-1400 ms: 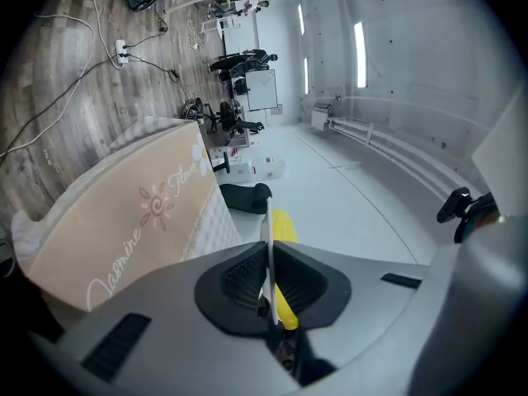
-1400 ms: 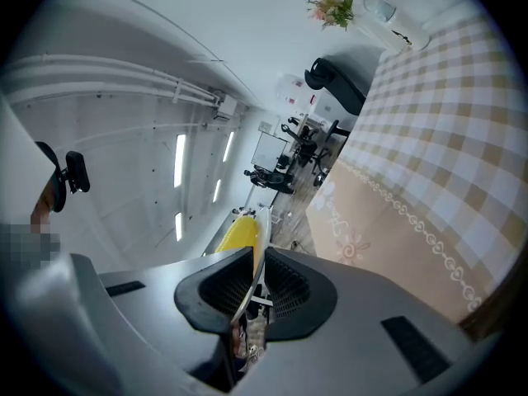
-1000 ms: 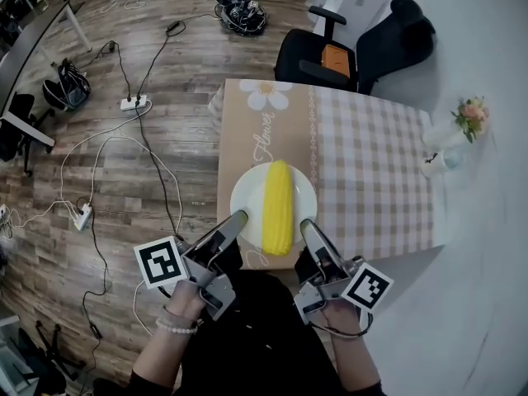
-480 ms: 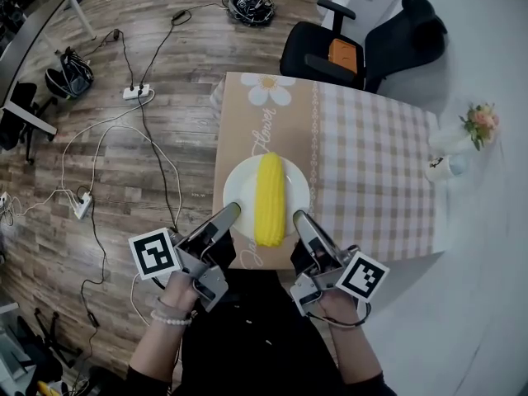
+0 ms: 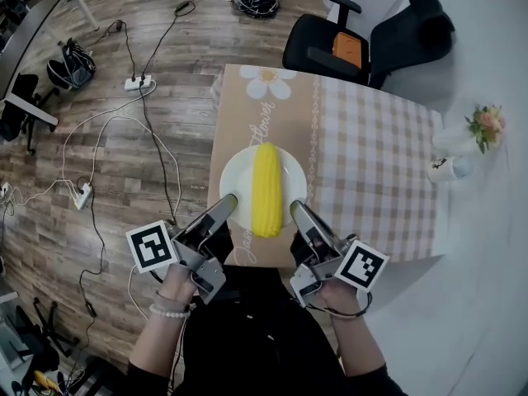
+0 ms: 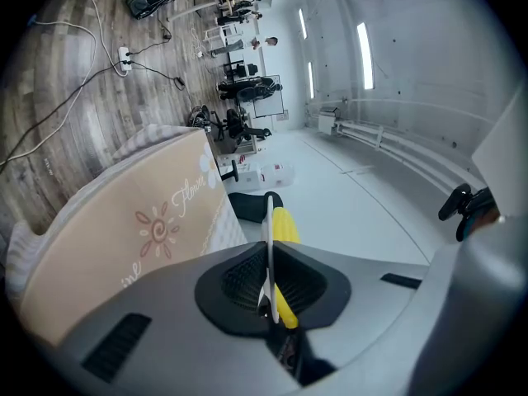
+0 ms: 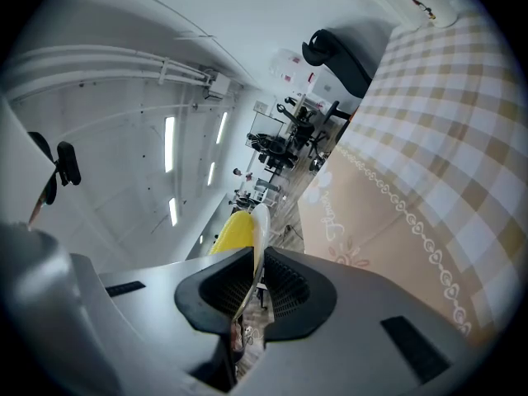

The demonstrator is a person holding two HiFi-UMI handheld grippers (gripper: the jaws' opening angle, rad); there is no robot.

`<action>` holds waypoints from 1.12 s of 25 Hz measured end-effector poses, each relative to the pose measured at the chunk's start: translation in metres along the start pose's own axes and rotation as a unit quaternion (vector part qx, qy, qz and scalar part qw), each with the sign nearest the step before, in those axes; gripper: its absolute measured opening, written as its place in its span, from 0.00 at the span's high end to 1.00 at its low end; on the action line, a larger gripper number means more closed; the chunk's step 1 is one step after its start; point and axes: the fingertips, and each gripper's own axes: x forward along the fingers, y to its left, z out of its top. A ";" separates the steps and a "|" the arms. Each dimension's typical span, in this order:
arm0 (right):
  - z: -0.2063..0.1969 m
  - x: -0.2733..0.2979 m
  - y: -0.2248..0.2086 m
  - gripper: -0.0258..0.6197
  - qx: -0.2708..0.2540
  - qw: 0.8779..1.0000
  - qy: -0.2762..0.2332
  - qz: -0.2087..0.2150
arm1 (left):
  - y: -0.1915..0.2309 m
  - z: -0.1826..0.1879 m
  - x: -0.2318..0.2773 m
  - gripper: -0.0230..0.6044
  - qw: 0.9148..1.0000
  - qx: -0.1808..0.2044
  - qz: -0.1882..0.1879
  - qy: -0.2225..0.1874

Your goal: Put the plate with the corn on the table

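Observation:
A white plate carries a yellow corn cob lying lengthwise. The plate hangs over the near left part of the table, above its beige flower-print cloth. My left gripper is shut on the plate's near left rim, and my right gripper is shut on its near right rim. In the left gripper view the thin plate edge stands pinched between the black pads, with the corn behind it. The right gripper view shows the same rim clamped, with the corn to its left.
A small vase with flowers and a white cup stand at the table's right edge. A black office chair sits at the far side. Cables and power strips lie on the wooden floor to the left.
Both grippers have carried the plate with the corn a little farther over the table, and the view has shifted slightly. The grips look the same.

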 end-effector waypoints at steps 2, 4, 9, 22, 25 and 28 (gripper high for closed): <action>0.000 0.002 -0.002 0.85 -0.001 1.000 0.004 0.001 | 0.004 0.000 0.001 0.92 1.000 -0.003 0.005 -0.001; 0.000 0.004 -0.006 0.85 -0.003 1.000 0.008 0.000 | 0.009 0.000 0.003 0.92 1.000 -0.004 0.010 -0.001; -0.001 0.008 -0.022 0.85 -0.002 1.000 0.019 -0.011 | 0.026 -0.002 0.010 0.93 1.000 -0.006 0.020 0.005; -0.009 0.026 -0.063 0.86 0.014 0.999 0.034 -0.036 | 0.068 0.003 0.024 0.93 0.998 -0.004 0.053 0.024; -0.014 0.025 -0.080 0.86 0.019 0.997 0.042 -0.067 | 0.080 0.004 0.027 0.93 0.998 -0.006 0.060 0.029; -0.017 0.024 -0.098 0.86 0.027 0.994 0.051 -0.093 | 0.093 0.004 0.031 0.93 0.997 -0.012 0.071 0.034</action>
